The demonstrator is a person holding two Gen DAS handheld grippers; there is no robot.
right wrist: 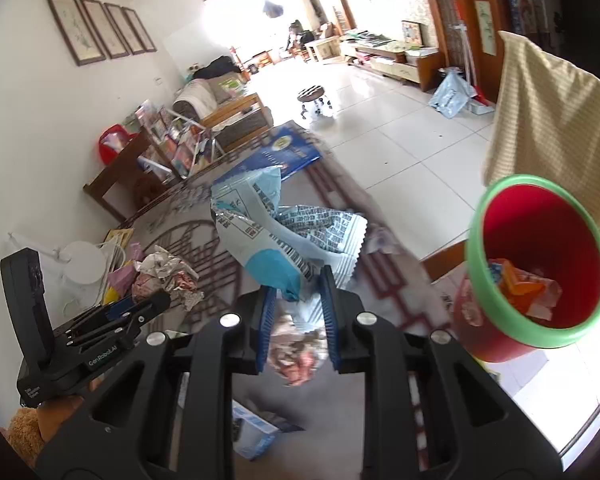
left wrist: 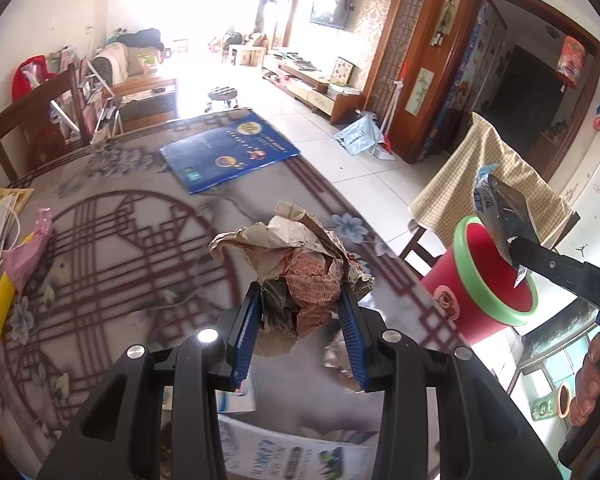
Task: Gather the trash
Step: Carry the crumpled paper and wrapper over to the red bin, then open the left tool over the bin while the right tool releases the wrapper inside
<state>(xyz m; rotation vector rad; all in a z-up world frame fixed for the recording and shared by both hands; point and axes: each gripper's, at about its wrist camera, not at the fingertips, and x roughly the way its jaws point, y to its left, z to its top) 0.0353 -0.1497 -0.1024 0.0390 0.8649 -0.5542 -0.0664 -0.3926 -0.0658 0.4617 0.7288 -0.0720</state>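
Up above the counter [left wrist: 100,240], both grippers are carrying trash. The left gripper [left wrist: 300,304] is holding a crumpled paper wad [left wrist: 296,264], its blue fingers [left wrist: 247,320] clamped on the wad's lower sides, with the paper bulging up past the tips. In the right wrist view that same wad [right wrist: 168,276] is showing at the left, pinched in the left gripper [right wrist: 140,308] over the patterned counter [right wrist: 204,240].

The right gripper [right wrist: 296,300] is gripping a torn blue and white snack wrapper [right wrist: 276,236], its fingers [right wrist: 329,312] closed on the wrapper's lower end while the rest is standing up and fanning open. In the left wrist view the right gripper [left wrist: 516,256] is reaching in from the right, and the wrapper [left wrist: 500,208] is hanging over the mouth of the trash bin [left wrist: 484,280].

That trash bin [right wrist: 536,260], red with a green rim, is sitting at the right edge of the counter, just right of the right gripper. Some orange and white scraps [right wrist: 520,288] are lying inside it.

Farther away on the counter a blue booklet [left wrist: 228,152] is lying flat. At the left edge, a pink bag [left wrist: 28,248] and a yellow item [left wrist: 2,304] are resting beside each other. A chair draped with a checked cloth [left wrist: 484,176] is standing beyond the bin.
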